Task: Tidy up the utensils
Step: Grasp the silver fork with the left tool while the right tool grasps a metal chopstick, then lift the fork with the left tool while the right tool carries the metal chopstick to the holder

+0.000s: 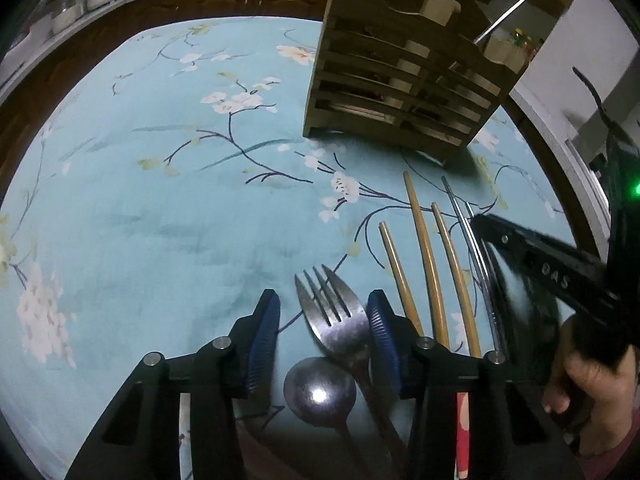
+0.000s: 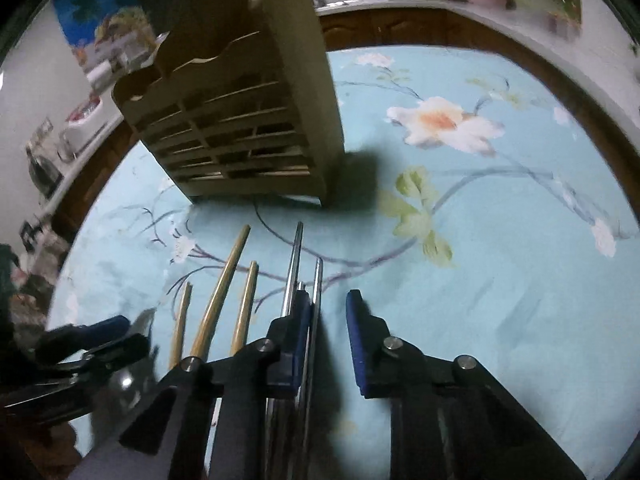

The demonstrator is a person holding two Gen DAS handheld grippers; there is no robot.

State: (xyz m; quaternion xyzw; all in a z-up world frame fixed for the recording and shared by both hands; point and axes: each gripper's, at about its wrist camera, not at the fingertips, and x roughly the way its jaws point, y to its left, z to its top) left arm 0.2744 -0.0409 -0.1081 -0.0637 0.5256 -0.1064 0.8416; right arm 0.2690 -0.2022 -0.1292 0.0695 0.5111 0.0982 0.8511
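- Closest to the lens sat the spoon [image 1: 320, 394] and the fork [image 1: 334, 316], both lying on the tablecloth [image 1: 160, 208] in front of the wooden rack [image 1: 400, 80].
- Left gripper [image 1: 323, 344] was partly open, straddling the fork; its pads looked clear of the metal.
- Right gripper [image 2: 329, 344] stood part open, one steel chopstick [image 2: 316, 312] between its jaws and against the left pad, not clamped.
- Steel chopsticks [image 1: 468, 236] and wooden chopsticks [image 1: 424, 256] lay between the fork and the rack.
- Judged stiff, light and slippery; thin shafts lie flat, so a mid-shaft pinch seems safest.
- Open cloth lay left of the rack; the two grippers were near each other.
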